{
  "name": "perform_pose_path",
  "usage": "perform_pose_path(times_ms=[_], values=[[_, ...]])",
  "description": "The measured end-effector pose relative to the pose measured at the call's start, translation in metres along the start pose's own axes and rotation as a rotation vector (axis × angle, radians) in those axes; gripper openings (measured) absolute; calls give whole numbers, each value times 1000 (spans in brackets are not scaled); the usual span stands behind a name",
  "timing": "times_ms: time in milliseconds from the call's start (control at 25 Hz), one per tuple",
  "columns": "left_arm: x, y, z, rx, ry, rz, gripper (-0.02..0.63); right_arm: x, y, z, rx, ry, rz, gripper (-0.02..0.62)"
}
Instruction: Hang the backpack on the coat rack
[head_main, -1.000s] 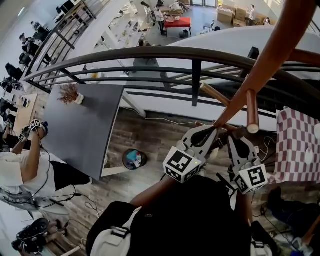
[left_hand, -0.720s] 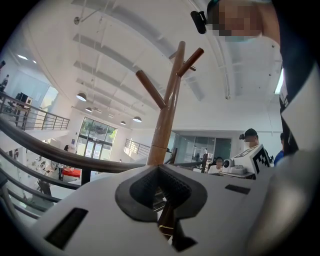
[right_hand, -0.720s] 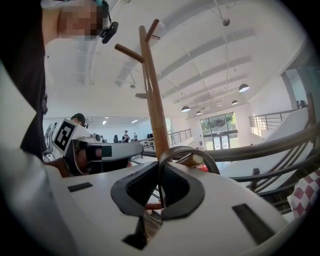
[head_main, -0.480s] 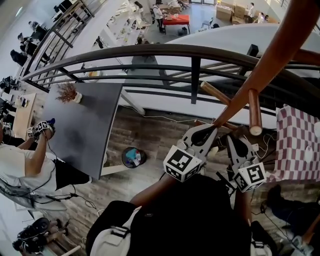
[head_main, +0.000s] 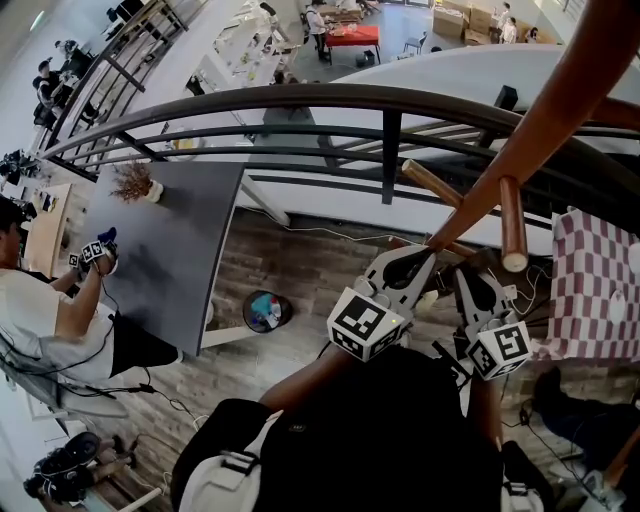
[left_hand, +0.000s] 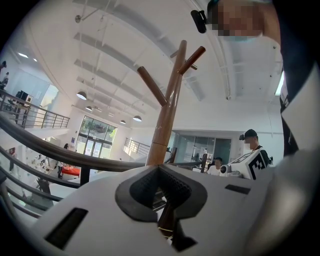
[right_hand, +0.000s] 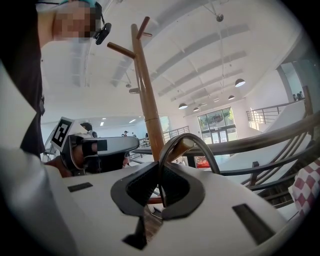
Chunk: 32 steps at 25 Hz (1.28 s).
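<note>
The wooden coat rack (head_main: 540, 130) rises at the right of the head view, one peg (head_main: 508, 225) pointing down toward the grippers. The black backpack (head_main: 380, 440) hangs below both grippers and fills the bottom of that view. My right gripper (head_main: 470, 275) is shut on the backpack's thin grey hang loop (right_hand: 192, 140), which arches over the end of a peg (right_hand: 180, 148) beside the coat rack's pole (right_hand: 147, 100). My left gripper (head_main: 405, 262) is beside it, jaws shut (left_hand: 159, 170) just in front of the pole (left_hand: 167, 120); nothing shows between its pads.
A dark curved railing (head_main: 300, 100) runs across behind the rack, with a drop to a lower floor beyond. A grey table (head_main: 170, 250) with a potted plant (head_main: 140, 185) stands left, a person (head_main: 40, 310) beside it. A checkered cloth (head_main: 590, 290) lies right.
Both grippers and the backpack have stayed almost in place. The person at the left table has moved their hands further onto the table.
</note>
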<state>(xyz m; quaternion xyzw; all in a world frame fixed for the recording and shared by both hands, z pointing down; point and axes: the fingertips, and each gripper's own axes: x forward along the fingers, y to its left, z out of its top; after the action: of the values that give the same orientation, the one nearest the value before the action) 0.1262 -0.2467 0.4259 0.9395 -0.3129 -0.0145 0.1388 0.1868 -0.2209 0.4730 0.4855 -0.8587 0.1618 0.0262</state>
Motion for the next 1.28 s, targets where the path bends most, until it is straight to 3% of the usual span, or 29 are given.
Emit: perform_pose_path(times_ms=[1280], values=[[-1,-1,-8,-10,14,-12,6,1,-18,-12,6,18,-154,28]])
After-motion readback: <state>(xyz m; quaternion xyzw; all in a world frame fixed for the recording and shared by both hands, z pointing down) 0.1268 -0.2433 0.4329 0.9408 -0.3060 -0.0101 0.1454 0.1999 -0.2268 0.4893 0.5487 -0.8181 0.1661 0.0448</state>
